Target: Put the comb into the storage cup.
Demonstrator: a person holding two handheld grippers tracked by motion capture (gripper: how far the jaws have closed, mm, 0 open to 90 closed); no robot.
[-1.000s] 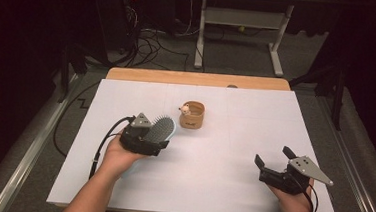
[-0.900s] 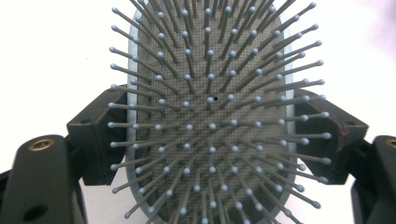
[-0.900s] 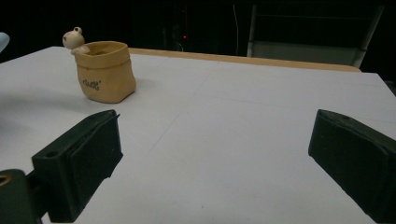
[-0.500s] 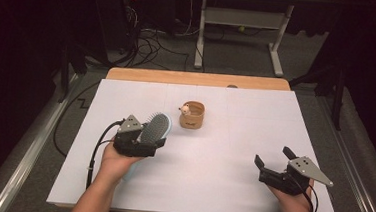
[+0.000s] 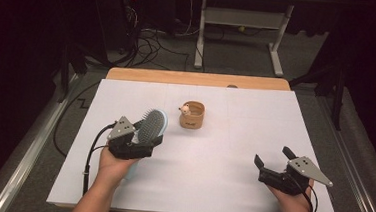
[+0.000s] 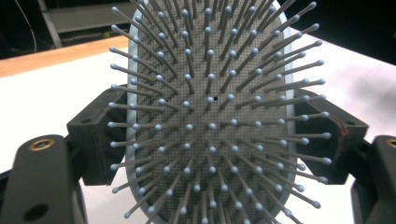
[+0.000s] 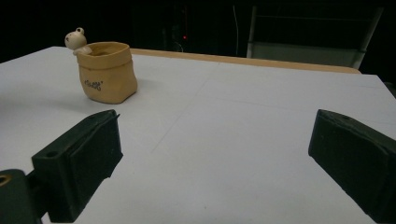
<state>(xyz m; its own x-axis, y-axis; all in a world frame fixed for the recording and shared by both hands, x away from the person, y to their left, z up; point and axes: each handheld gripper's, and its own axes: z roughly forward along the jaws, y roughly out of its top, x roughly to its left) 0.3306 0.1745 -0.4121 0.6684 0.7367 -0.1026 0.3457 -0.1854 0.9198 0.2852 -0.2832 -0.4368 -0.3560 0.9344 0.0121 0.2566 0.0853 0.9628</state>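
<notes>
Light falls from above onto the white table (image 5: 232, 154), which reads bright and even, while the floor and room beyond sink into near black. Shadows are soft and short. The high view is slightly soft. In the left gripper view the hairbrush (image 6: 210, 121) bristles nearest the lens blur.

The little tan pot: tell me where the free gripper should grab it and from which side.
Grip the pot across its body, below the rim, probably coming in level from the near right, where the open right gripper waits. It stands upright with bulging, sack-like walls; the small figure perched on its rim at the left side makes a top-down rim grip awkward.
</notes>
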